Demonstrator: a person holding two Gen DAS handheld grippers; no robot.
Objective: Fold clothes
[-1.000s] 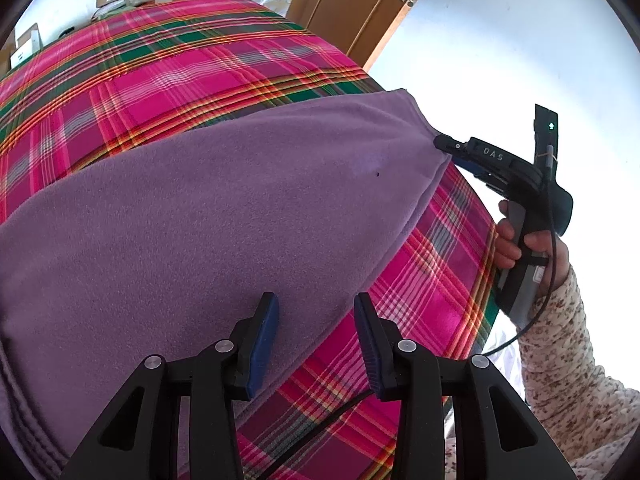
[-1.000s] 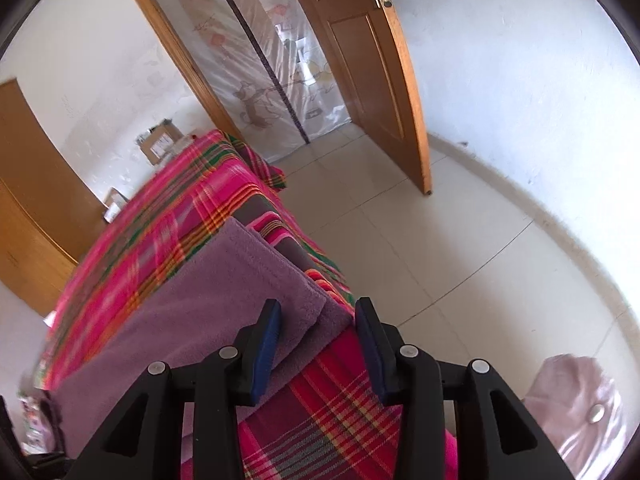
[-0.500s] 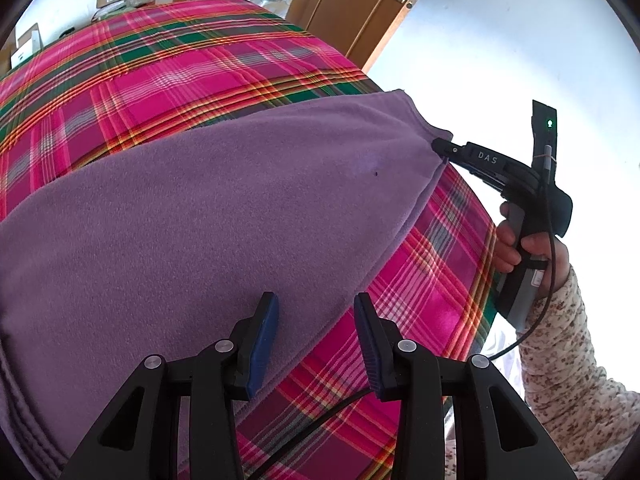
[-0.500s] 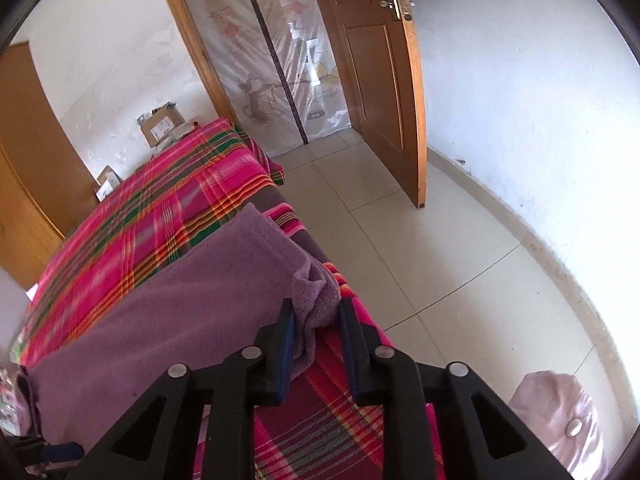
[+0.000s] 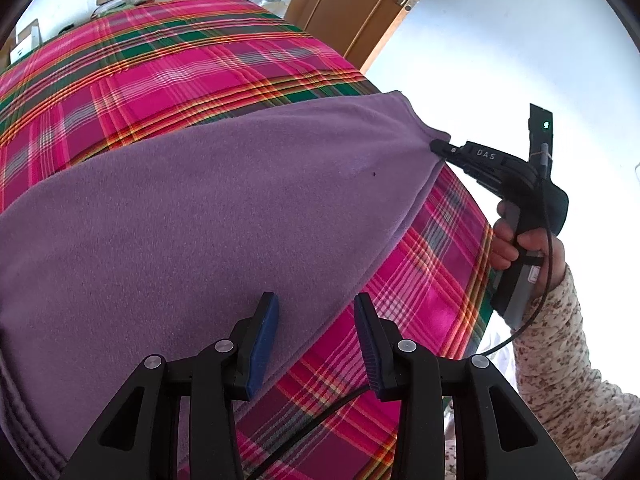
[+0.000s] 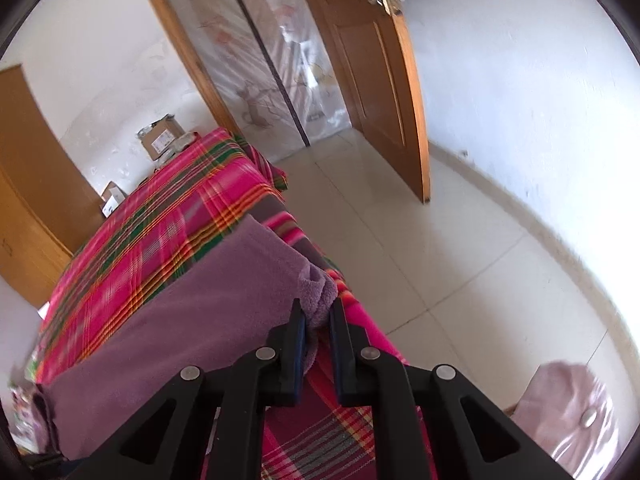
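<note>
A bed covered by a pink plaid sheet [image 5: 168,80] fills most of both views. A purple fleece garment [image 5: 180,216] is spread flat across the sheet, its near edge running along the bed's side. The garment's far corner is bunched between the pads of the right gripper [image 6: 318,324] — its jaws are closing, with the fleece pinched between them. The left gripper [image 5: 316,336] is held above the garment's near edge, its jaws standing apart with nothing gripped. A hand [image 5: 524,244] is wrapped around the right gripper's handle.
</note>
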